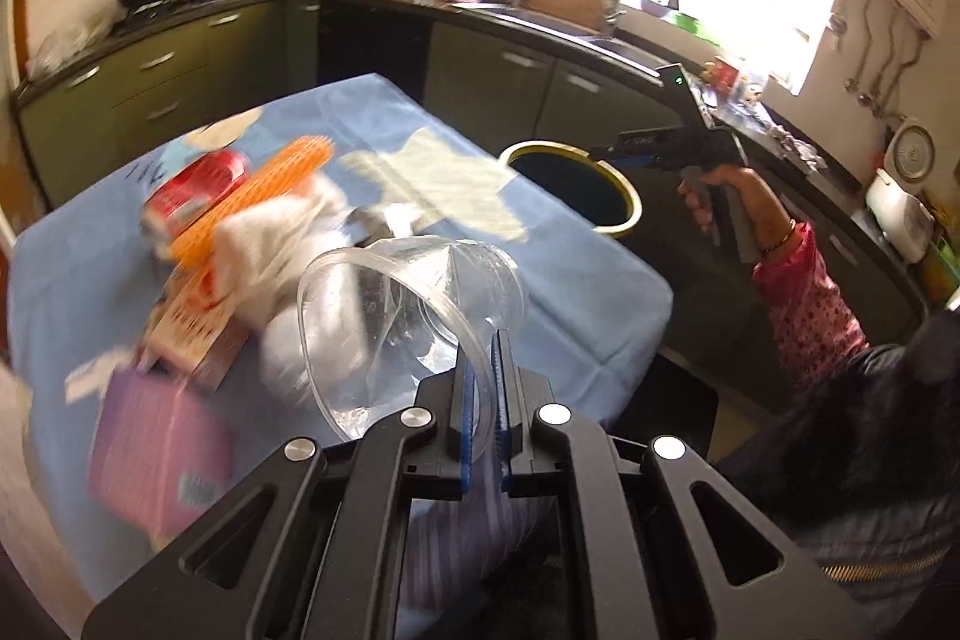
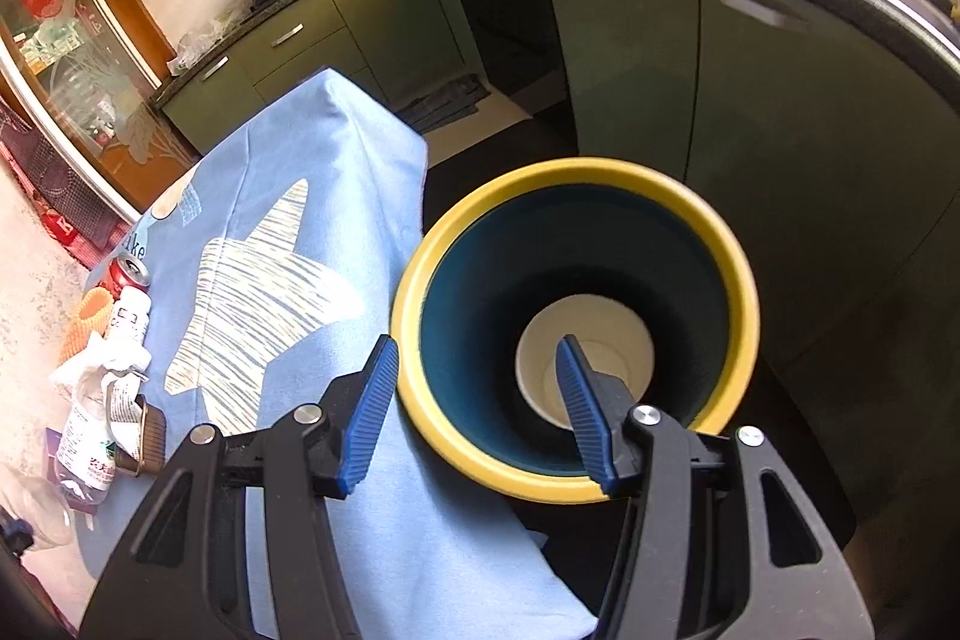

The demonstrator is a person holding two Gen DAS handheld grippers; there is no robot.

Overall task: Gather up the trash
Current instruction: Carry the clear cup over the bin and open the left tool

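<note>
Left wrist view: left hand-held gripper (image 1: 485, 388) clamped on clear plastic cup (image 1: 408, 316). Right hand-held gripper (image 2: 477, 412) apart, empty, over bin (image 2: 576, 172); paper cup (image 2: 606, 322) inside. Can (image 1: 198, 190), tissue (image 1: 282, 244), boxes at 10 o'clock remain on surface (image 1: 570, 292).

Yellow-rimmed bin (image 2: 576, 328), blue tablecloth (image 2: 336, 148), perhaps red can (image 2: 127, 274).

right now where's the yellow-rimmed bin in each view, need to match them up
Left wrist view: the bin sits right of centre, past the table's far right edge, under the right gripper.
Right wrist view: the bin fills the centre, seen from above, a white cup at its bottom.
Shared landmark: the pale star on the blue tablecloth beside it.
</note>
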